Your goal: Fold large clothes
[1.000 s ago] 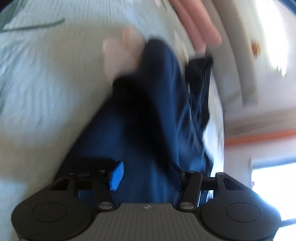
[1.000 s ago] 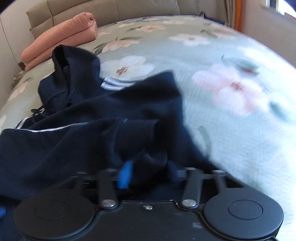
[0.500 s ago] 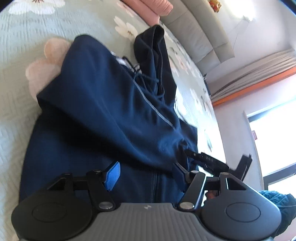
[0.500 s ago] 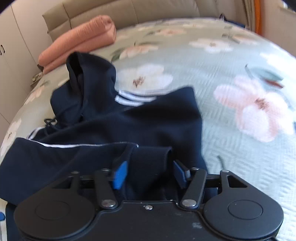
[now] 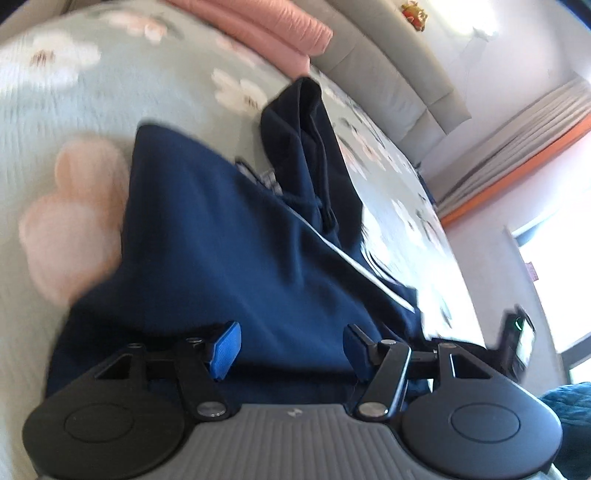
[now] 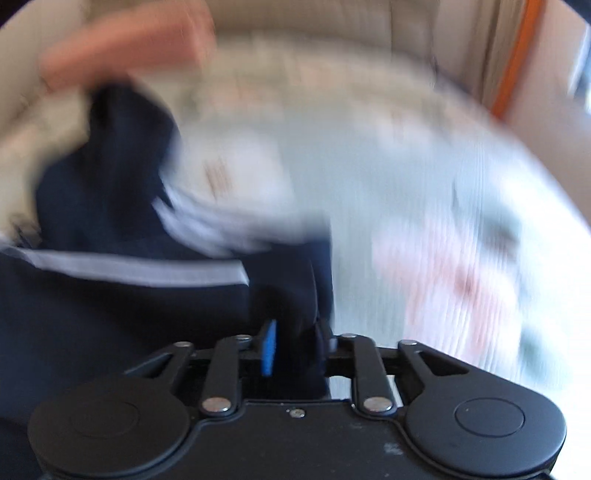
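A navy blue hooded jacket (image 5: pixel 229 243) with thin white stripes lies partly folded on a pale green floral bedspread (image 5: pixel 55 118). Its hood (image 5: pixel 306 122) stands up at the far end. My left gripper (image 5: pixel 291 349) is open, its blue pads wide apart just above the jacket's near edge. In the blurred right wrist view, my right gripper (image 6: pixel 293 345) is shut on a fold of the jacket (image 6: pixel 110 306) at its right edge. The other gripper shows at the right of the left wrist view (image 5: pixel 517 339).
A folded pink blanket (image 5: pixel 266 26) lies at the head of the bed against a beige padded headboard (image 5: pixel 388 74). Curtains and a bright window (image 5: pixel 554 258) are on the right. The bedspread (image 6: pixel 424 206) stretches to the right of the jacket.
My right gripper has closed on the jacket's fold and is moving fast, blurring its view. My left gripper stays open and has shifted slightly over the jacket.
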`<state>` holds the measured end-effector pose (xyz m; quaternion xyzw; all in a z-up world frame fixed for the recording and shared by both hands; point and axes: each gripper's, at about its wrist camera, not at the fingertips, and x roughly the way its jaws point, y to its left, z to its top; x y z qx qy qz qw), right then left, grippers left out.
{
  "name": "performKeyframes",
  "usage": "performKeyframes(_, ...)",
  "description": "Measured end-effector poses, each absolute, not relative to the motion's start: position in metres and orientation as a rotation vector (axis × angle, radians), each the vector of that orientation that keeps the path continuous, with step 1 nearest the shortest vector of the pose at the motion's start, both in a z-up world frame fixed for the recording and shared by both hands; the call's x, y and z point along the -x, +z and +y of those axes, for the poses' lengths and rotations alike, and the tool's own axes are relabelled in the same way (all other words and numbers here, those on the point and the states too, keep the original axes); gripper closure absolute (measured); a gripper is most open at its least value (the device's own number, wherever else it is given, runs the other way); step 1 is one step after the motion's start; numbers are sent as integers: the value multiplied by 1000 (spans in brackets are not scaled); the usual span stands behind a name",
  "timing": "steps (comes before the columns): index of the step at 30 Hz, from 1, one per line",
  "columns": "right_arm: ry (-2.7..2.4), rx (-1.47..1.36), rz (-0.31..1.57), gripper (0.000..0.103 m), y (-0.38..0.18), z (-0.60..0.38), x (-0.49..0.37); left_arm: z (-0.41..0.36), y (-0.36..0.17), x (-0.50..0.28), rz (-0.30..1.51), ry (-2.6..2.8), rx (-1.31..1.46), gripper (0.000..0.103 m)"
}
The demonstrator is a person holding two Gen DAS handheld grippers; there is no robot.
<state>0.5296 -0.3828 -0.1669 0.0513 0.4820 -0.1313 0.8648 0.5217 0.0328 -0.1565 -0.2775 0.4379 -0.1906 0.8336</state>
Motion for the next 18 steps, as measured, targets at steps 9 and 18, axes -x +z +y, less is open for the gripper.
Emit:
performKeyframes(9, -24, -60, 797, 86, -135, -324, -505, 18, -187, -574, 983, -281, 351, 91)
performKeyframes(18, -201, -43, 931, 103, -182, -345, -494, 66, -193, -541, 1033, -272, 510, 100)
